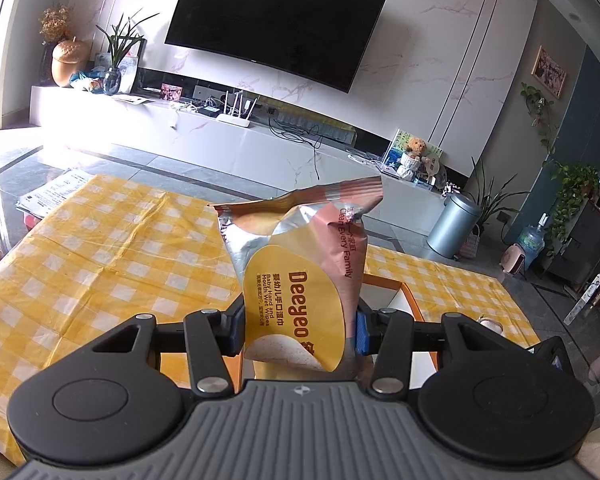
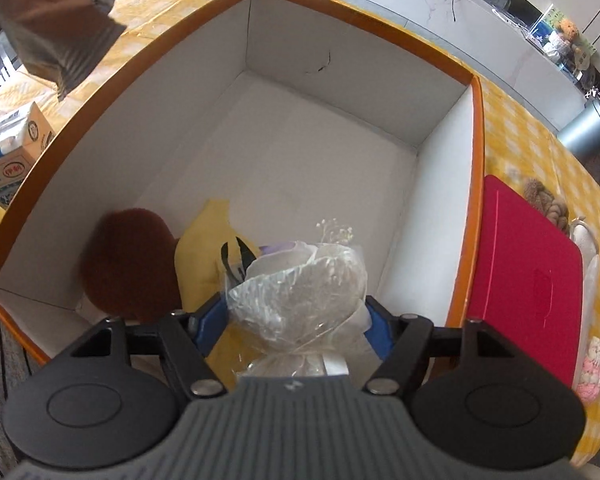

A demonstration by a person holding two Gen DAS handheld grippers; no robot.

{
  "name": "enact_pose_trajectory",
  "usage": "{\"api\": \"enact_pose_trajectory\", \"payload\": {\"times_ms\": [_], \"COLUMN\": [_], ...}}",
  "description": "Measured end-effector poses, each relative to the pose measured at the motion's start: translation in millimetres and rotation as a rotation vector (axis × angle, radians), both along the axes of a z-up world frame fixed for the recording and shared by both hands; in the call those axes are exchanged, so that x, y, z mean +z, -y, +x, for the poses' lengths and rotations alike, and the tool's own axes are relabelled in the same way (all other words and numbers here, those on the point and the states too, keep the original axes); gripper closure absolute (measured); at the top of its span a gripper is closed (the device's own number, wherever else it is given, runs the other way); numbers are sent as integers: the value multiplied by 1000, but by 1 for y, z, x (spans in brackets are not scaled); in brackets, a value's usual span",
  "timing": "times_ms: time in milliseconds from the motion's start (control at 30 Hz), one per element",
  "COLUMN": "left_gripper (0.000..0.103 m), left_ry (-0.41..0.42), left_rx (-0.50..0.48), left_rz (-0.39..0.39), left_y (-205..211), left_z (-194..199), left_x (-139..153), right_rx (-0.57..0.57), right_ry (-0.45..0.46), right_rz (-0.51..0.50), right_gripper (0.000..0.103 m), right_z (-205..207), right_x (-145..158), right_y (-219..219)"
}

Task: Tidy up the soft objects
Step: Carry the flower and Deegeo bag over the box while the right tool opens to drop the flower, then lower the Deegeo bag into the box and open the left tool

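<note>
My left gripper (image 1: 300,332) is shut on a pack of Deeyeo wet wipes (image 1: 300,264) and holds it upright above the yellow checked tablecloth (image 1: 100,264). The pack also shows at the top left of the right wrist view (image 2: 56,20). My right gripper (image 2: 296,316) is shut on a small bouquet in clear wrap (image 2: 300,288), held over the near end of an orange box with white inside (image 2: 340,92). A brown plush piece (image 2: 132,264) and a yellow soft toy (image 2: 204,252) lie inside the box at its near left.
A red lid or board (image 2: 528,280) lies right of the box, with a knotted brown item (image 2: 548,204) and pink soft things (image 2: 592,368) beyond it. A milk carton (image 2: 12,156) stands left of the box. A TV unit (image 1: 220,128) and a bin (image 1: 452,224) stand behind the table.
</note>
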State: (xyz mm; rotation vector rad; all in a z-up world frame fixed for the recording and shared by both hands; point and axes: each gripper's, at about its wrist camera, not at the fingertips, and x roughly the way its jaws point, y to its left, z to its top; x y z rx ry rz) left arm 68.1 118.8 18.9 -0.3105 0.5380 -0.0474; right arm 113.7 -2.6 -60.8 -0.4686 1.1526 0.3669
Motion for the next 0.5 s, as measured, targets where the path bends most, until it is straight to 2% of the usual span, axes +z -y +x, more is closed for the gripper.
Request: {"api": "enact_pose_trajectory", "payload": {"times_ms": [33, 100, 167, 233, 300, 500], "left_gripper": [47, 47, 47, 47, 47, 47], "left_ry": [-1, 3, -1, -5, -2, 5], "left_rx": [-1, -8, -18, -39, -57, -72], "left_rz": [8, 19, -5, -55, -82, -42], "left_y": [0, 1, -1, -6, -9, 2], "left_z": [0, -2, -3, -4, -4, -3], "left_x": [1, 2, 4, 5, 5, 5], "right_rx": [22, 64, 84, 76, 56, 66], "right_ry": [11, 72, 128, 119, 105, 204], "right_rz": [-26, -92, -130, -61, 9, 106], "right_gripper": [26, 14, 7, 2, 3, 3], "right_z": [-4, -12, -14, -12, -10, -9], "right_x": [0, 2, 10, 25, 39, 78], "right_y": [-3, -9, -9, 0, 7, 23]}}
